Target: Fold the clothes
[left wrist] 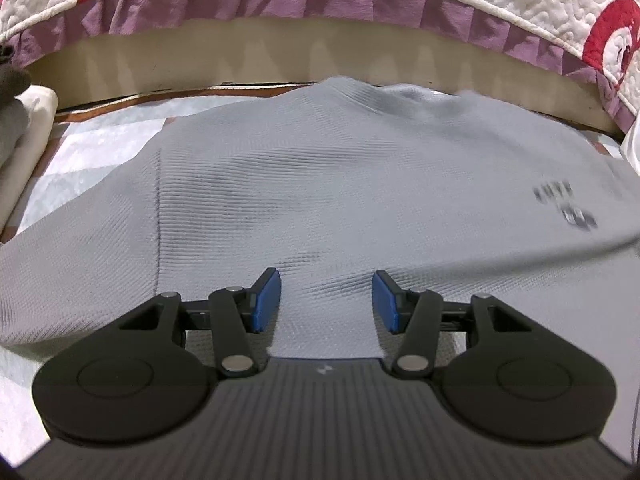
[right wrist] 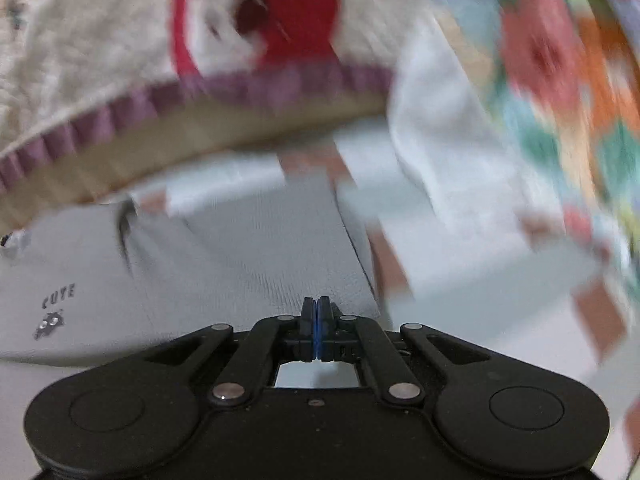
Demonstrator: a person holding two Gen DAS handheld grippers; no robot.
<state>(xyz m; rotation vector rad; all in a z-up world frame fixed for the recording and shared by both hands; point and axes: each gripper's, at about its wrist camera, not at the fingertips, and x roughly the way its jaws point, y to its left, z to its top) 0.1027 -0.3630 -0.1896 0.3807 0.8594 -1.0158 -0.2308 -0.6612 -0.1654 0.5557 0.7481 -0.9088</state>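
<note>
Grey shirt (left wrist: 320,184) lies spread on the checked sheet (right wrist: 460,280) below the quilt's purple frill (left wrist: 280,0); left gripper (left wrist: 326,300) gaping over its middle, right gripper (right wrist: 317,322) clenched at its edge, cloth between pads unclear, so lift slowly, keep the edge taut.

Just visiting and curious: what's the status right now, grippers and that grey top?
Left gripper open, fingers over grey top. Right gripper shut at its edge; grip on cloth unclear. Top spread flat, unfolded. Nothing in the way.
</note>
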